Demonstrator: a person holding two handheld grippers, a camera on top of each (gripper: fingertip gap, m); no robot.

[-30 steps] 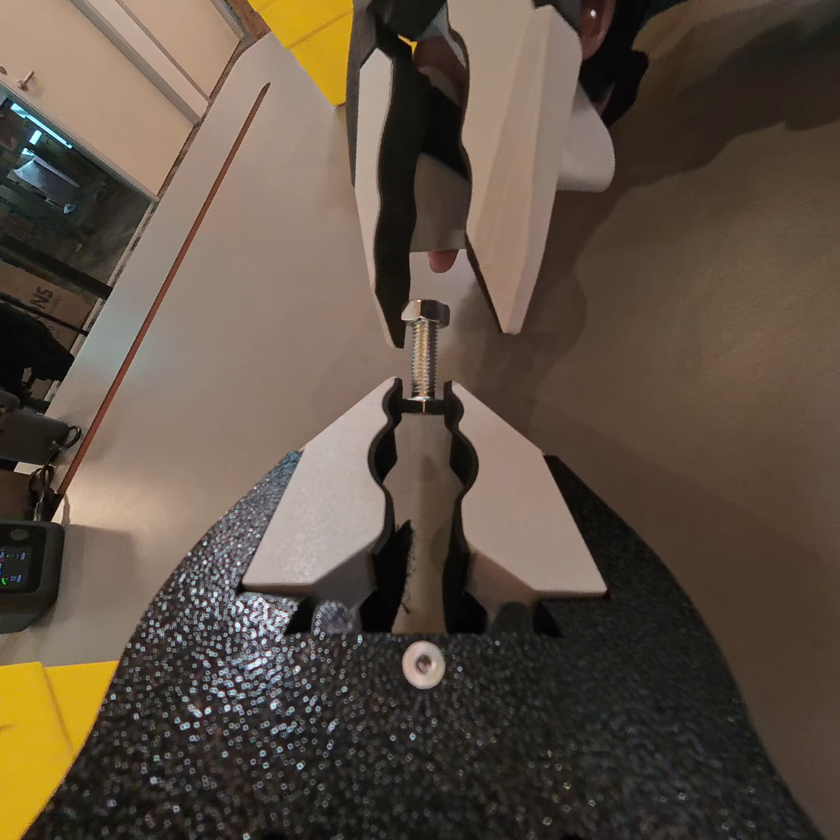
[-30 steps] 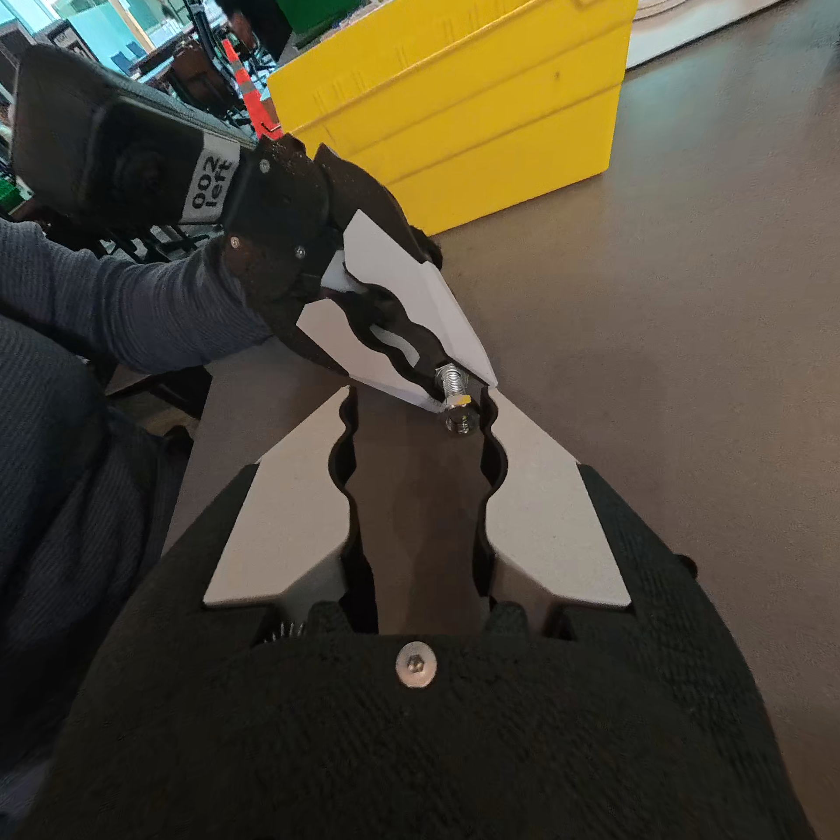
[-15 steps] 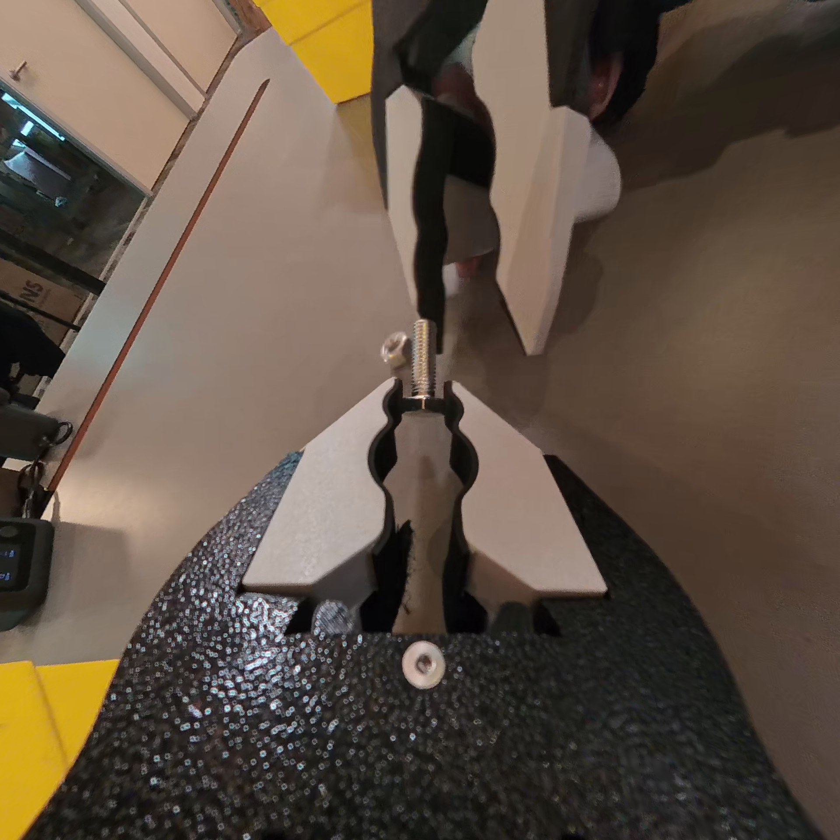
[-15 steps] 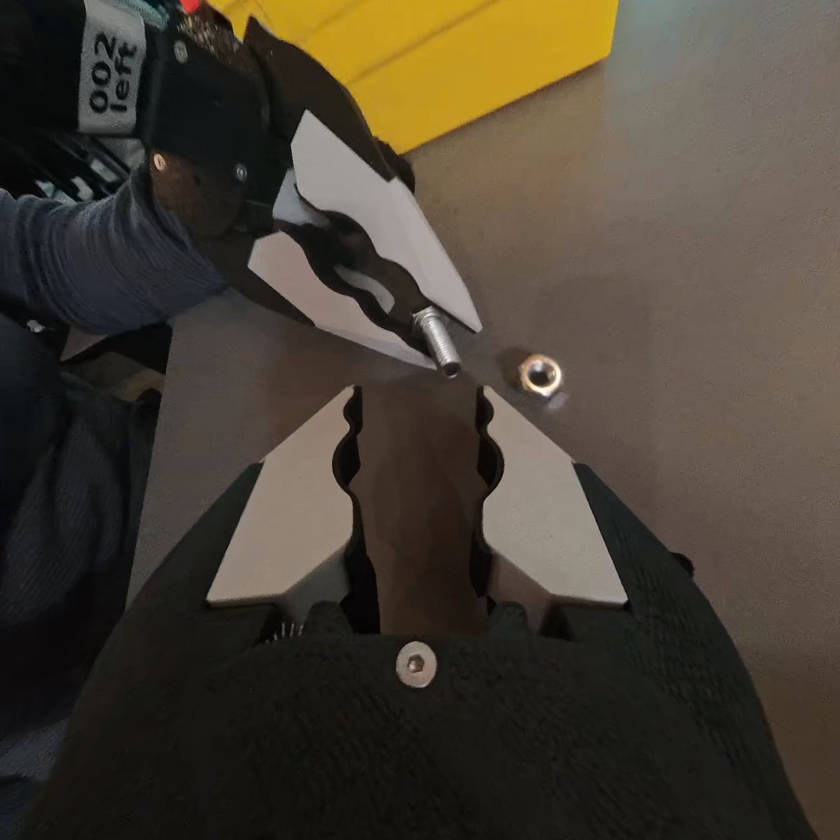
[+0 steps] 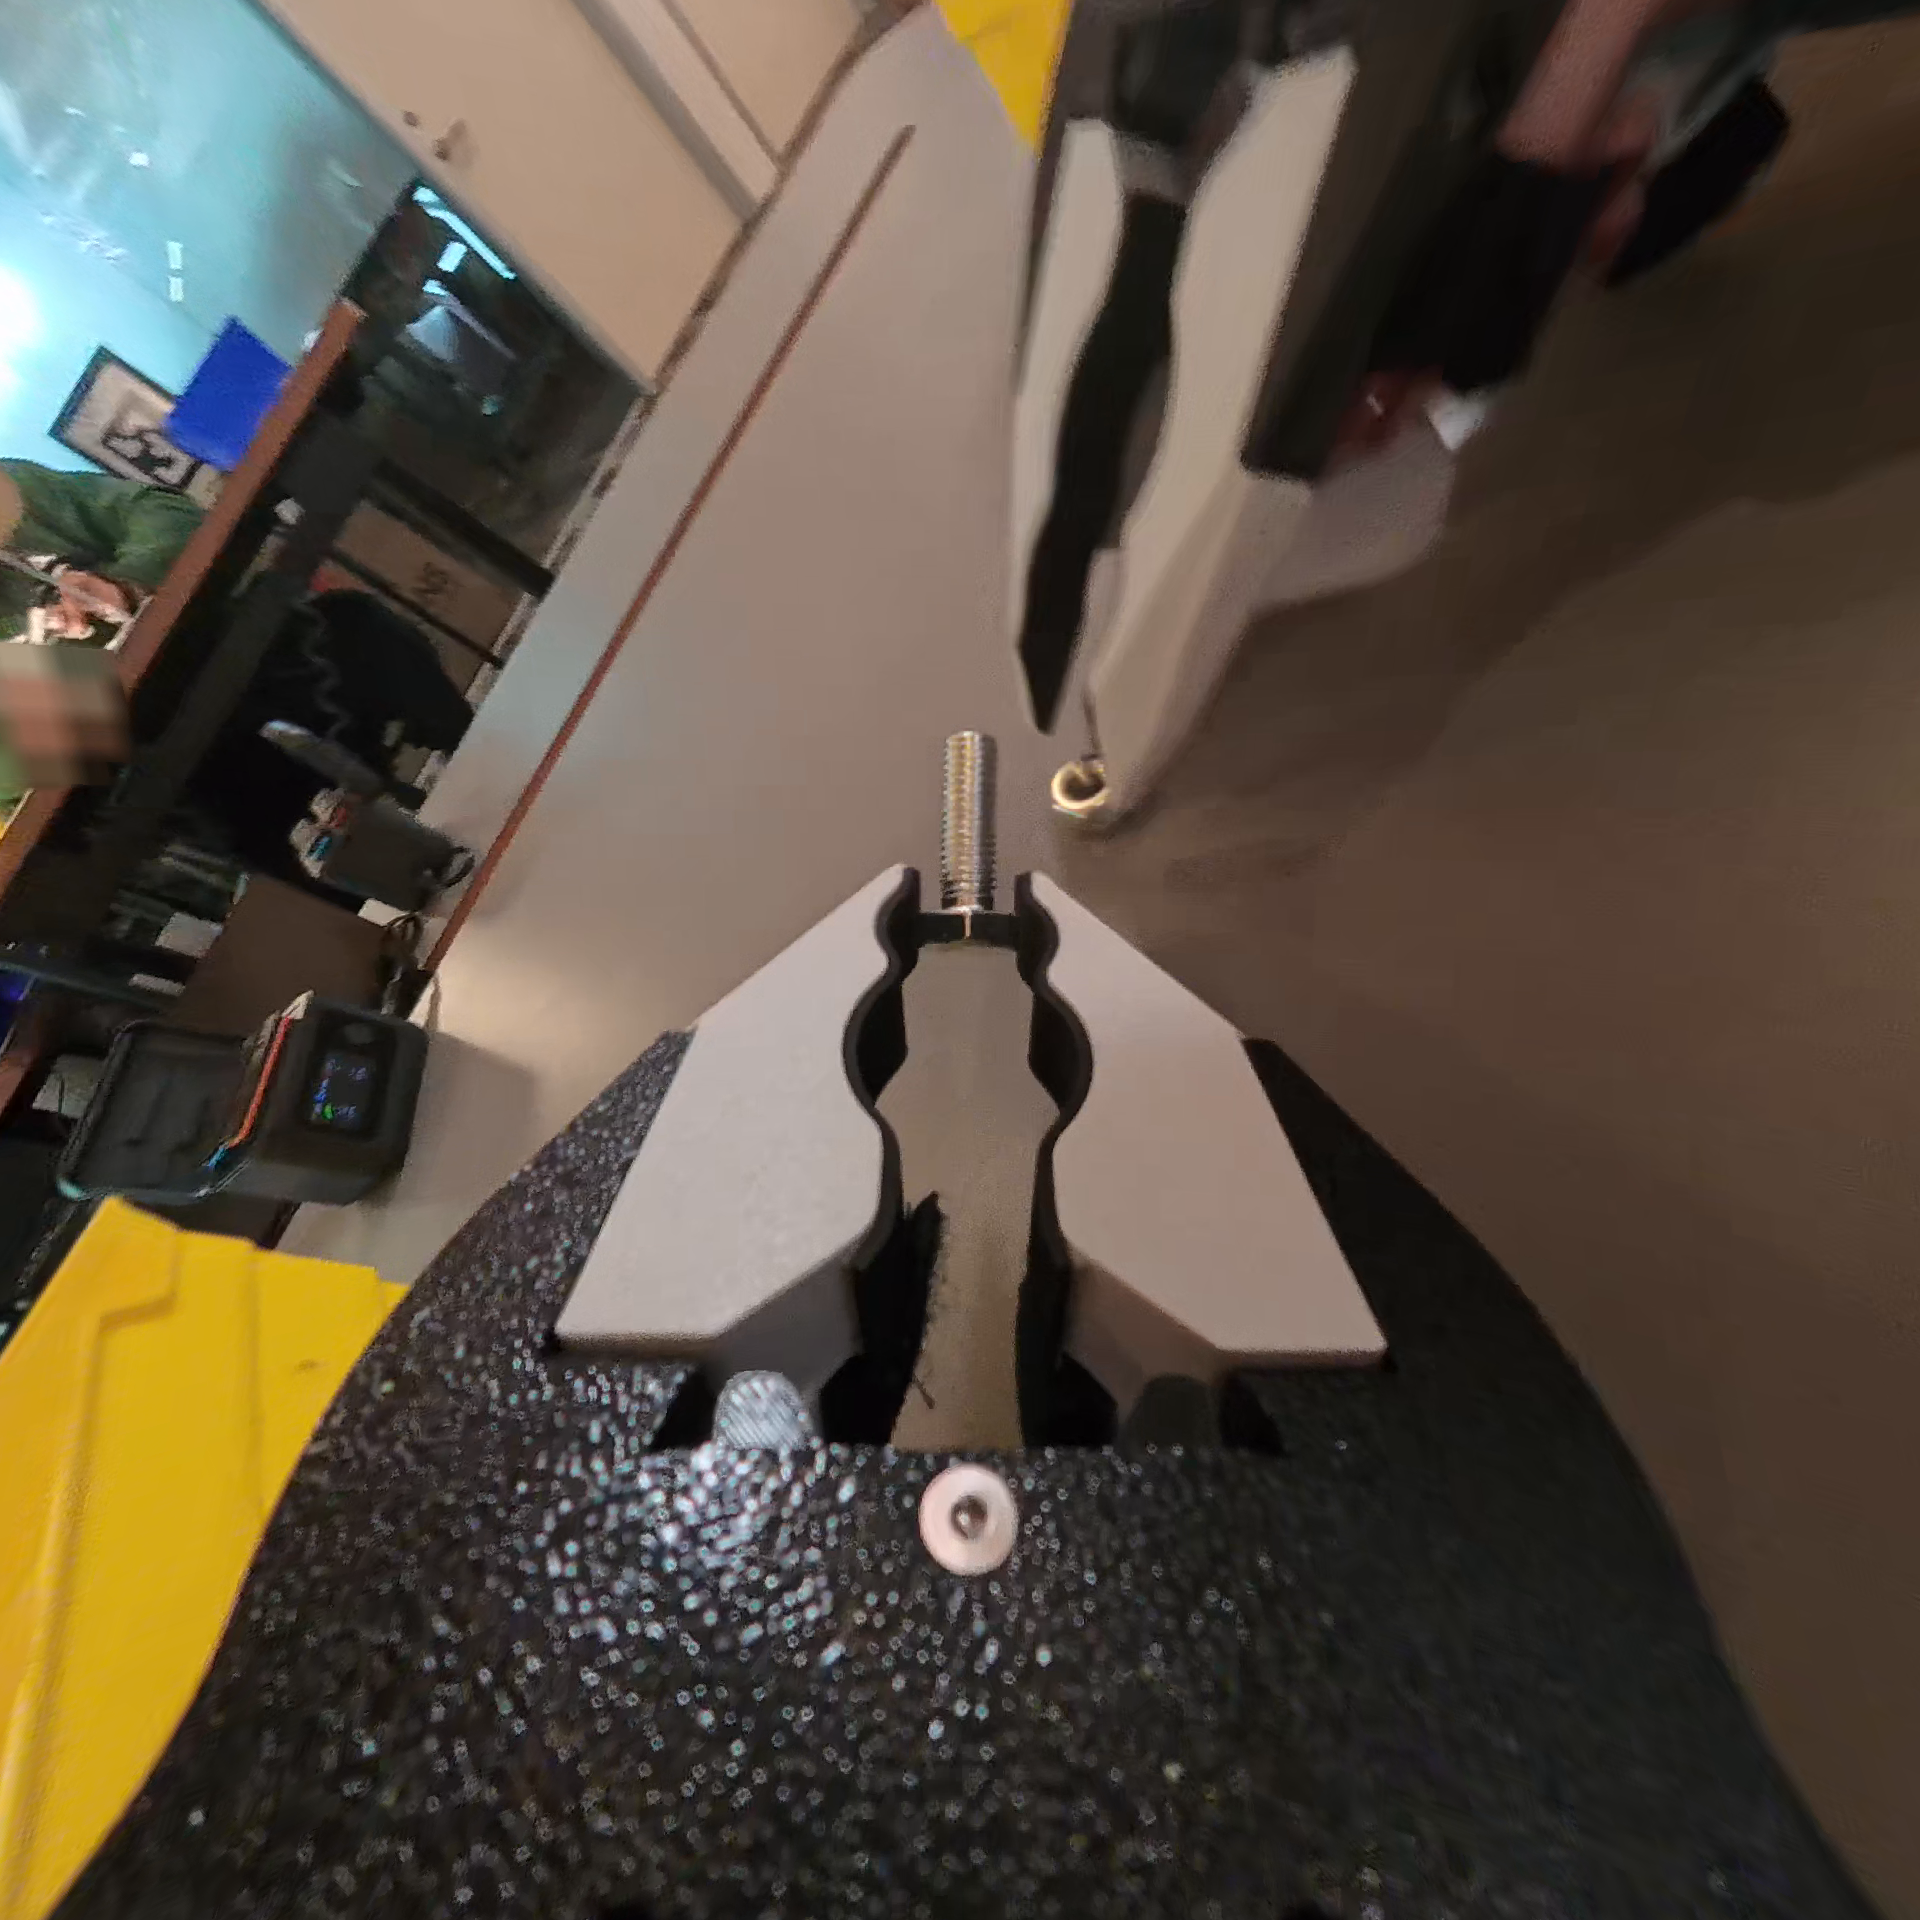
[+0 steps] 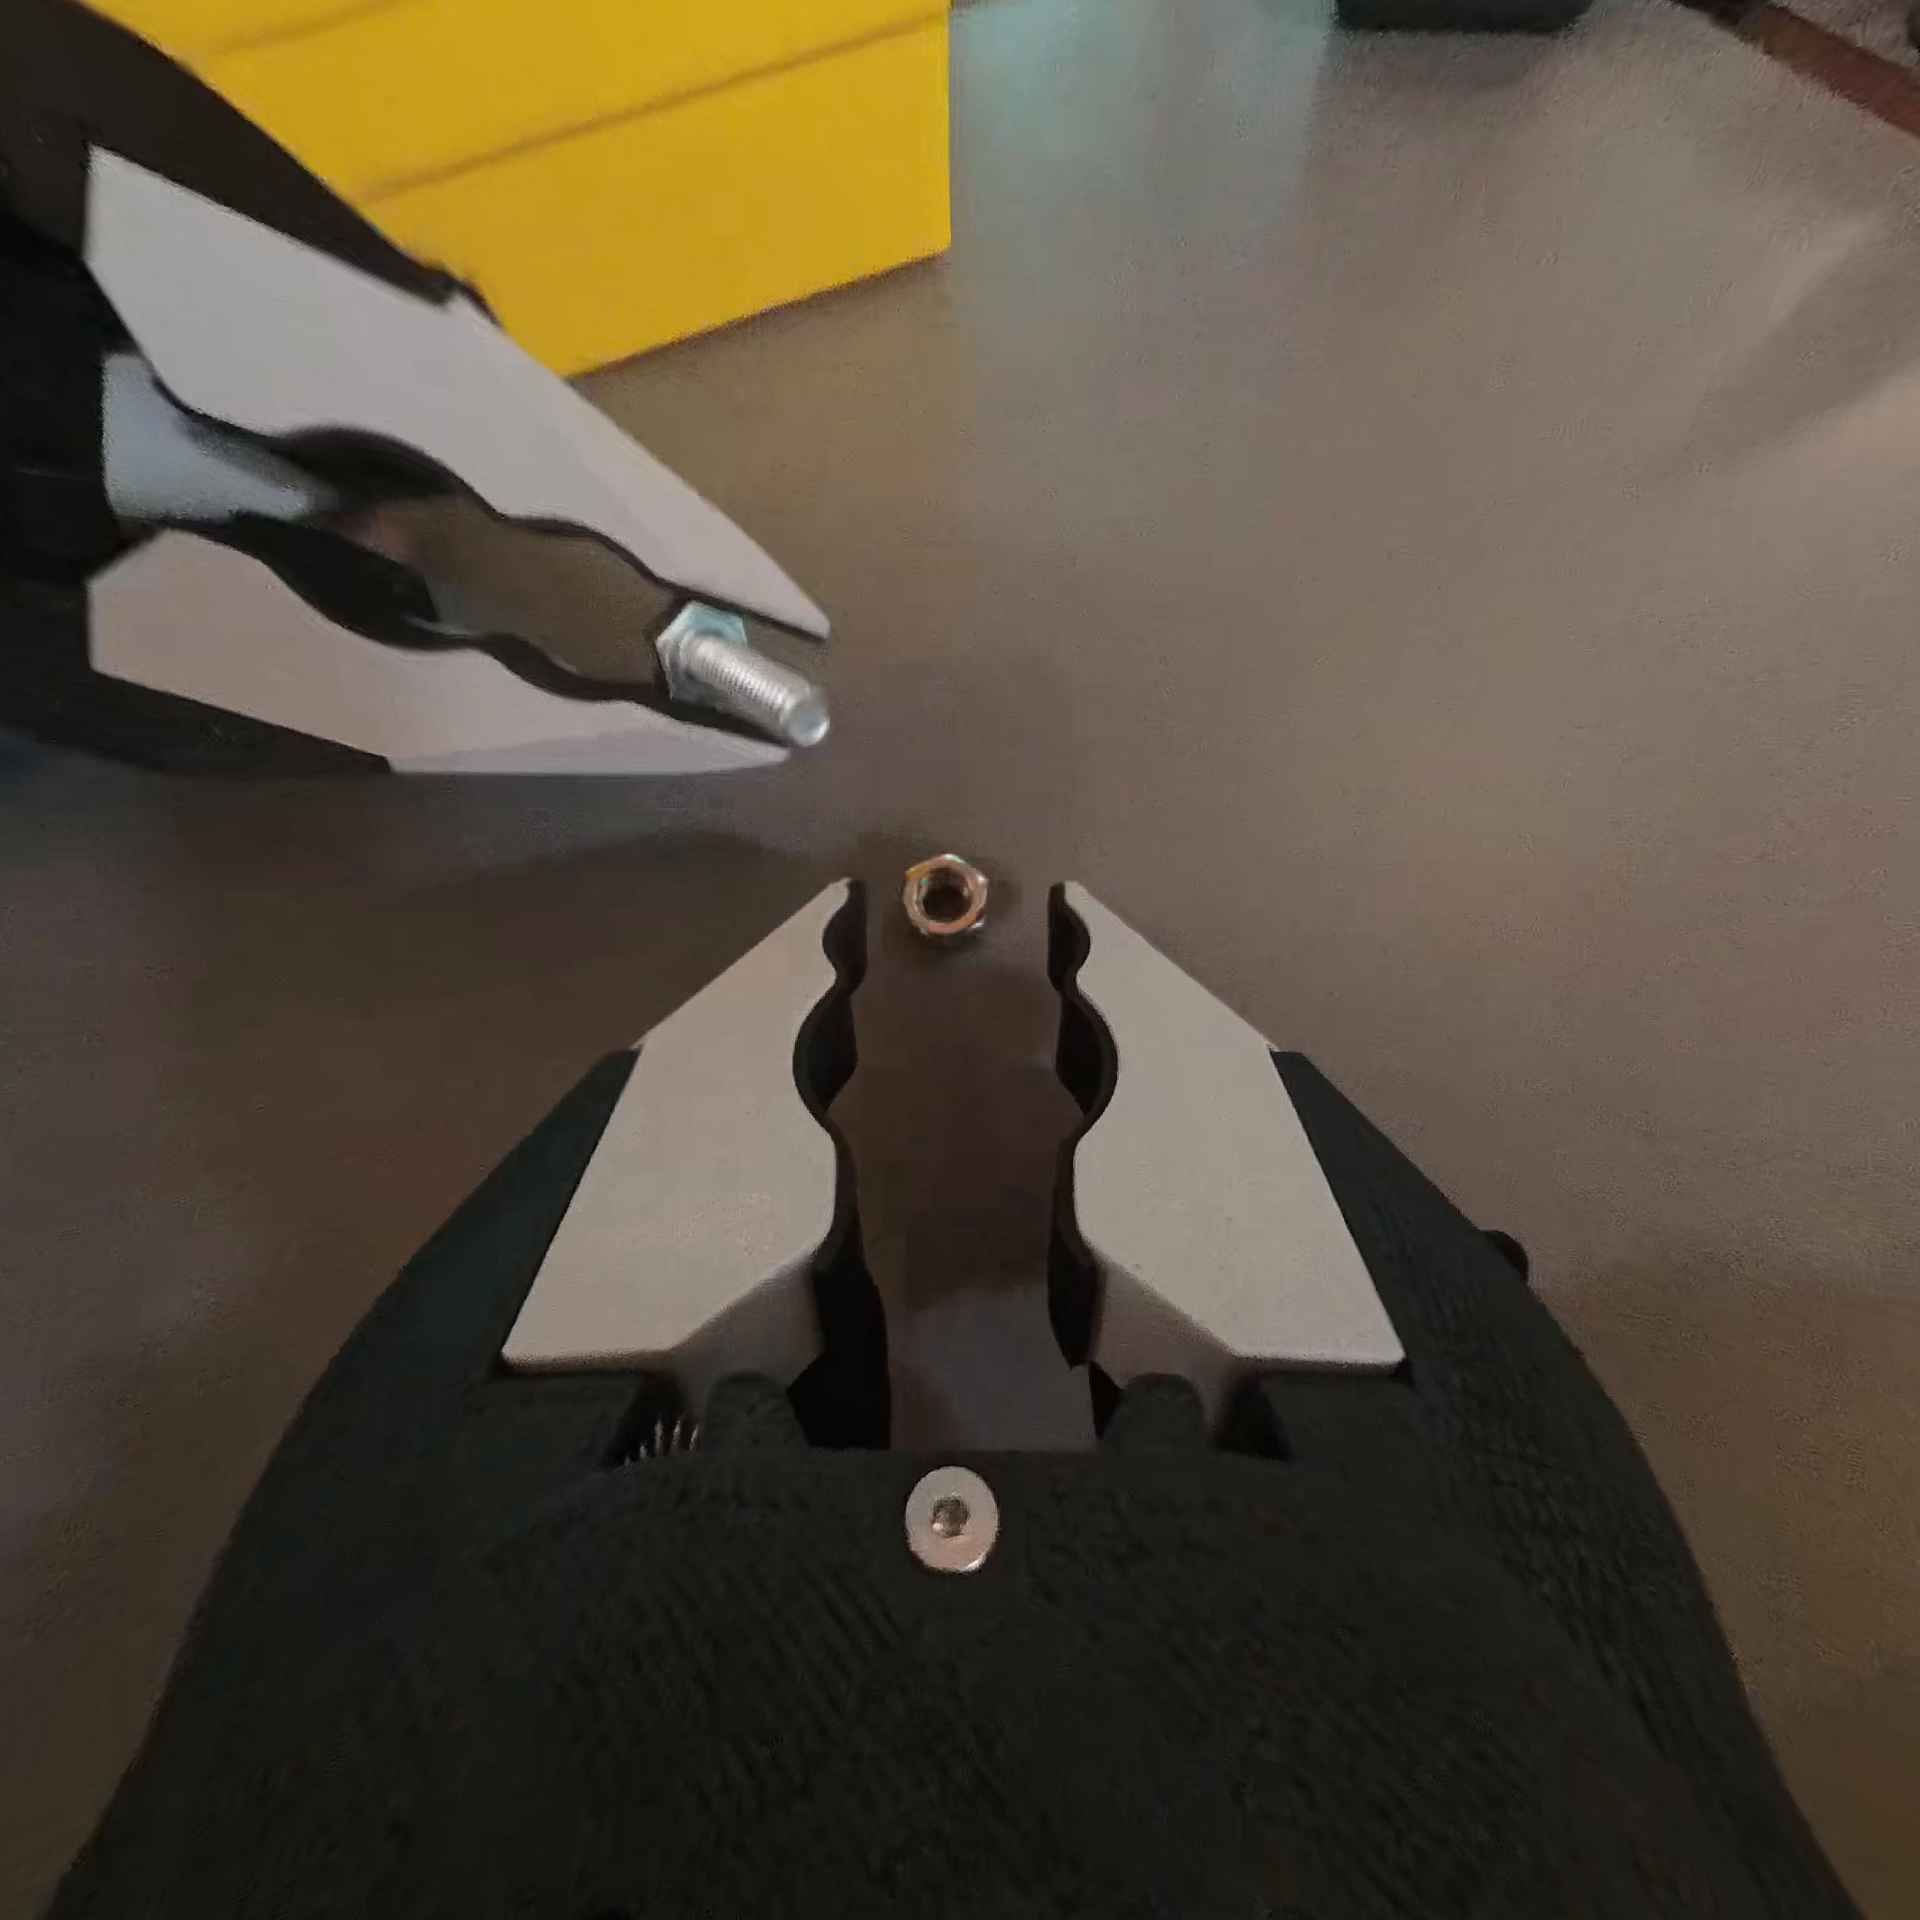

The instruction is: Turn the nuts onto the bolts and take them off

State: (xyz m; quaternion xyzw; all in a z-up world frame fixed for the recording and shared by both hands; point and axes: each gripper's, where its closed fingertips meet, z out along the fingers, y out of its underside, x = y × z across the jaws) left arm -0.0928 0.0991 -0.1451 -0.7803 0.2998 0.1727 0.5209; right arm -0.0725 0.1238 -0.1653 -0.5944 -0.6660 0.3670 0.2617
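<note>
My left gripper [image 5: 968, 902] is shut on the hex head of a silver bolt [image 5: 967, 816], whose bare threaded shank sticks out forward past the fingertips. In the right wrist view the same bolt [image 6: 746, 681] shows held in the left gripper at the left. A small brass-coloured nut [image 6: 945, 895] lies loose on the grey table, right between the fingertips of my right gripper [image 6: 954, 902], which is open and empty. In the left wrist view the nut [image 5: 1077, 787] lies just right of the bolt tip, under the right gripper's fingers [image 5: 1164, 665].
A yellow bin [image 6: 623, 187] stands at the back left of the right wrist view; another yellow bin corner [image 5: 135, 1507] is at the lower left of the left wrist view. A small black device with a screen [image 5: 301, 1112] sits by the table edge. The grey table [image 6: 1455, 727] extends to the right.
The nut has come off the bolt and now lies on the table. My right gripper has swung down so its open fingertips frame the nut. The left gripper still holds the bolt.
</note>
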